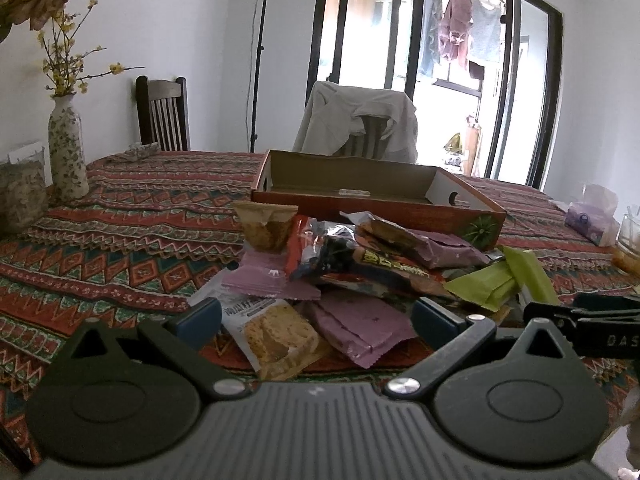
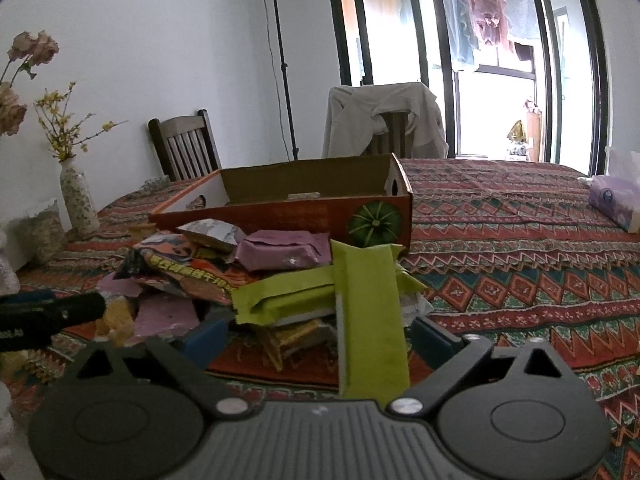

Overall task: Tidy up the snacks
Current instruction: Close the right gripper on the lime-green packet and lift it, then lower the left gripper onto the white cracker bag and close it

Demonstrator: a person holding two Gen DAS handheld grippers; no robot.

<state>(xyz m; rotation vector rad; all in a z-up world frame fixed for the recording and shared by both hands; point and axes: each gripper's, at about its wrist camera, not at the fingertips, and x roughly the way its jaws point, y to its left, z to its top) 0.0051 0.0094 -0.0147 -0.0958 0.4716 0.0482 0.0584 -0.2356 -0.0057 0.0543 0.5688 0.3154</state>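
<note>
The right gripper (image 2: 316, 334) has its fingers (image 2: 208, 336) spread wide around a green packet (image 2: 370, 320), whose near end lies between them; no pad visibly presses it. The left gripper (image 1: 316, 318), equally wide, hovers over purple packets (image 1: 360, 324) and holds nothing. The snack pile (image 1: 360, 256) sits mid-table, just before the empty cardboard box (image 1: 360, 184). A likely risk: the slippery wrapper may slide out or drag neighbouring packets along if pinched at its flimsy edge. A patterned cloth covers the table (image 2: 520, 240); chairs, a vase (image 1: 68, 148) and glass doors lie beyond.
</note>
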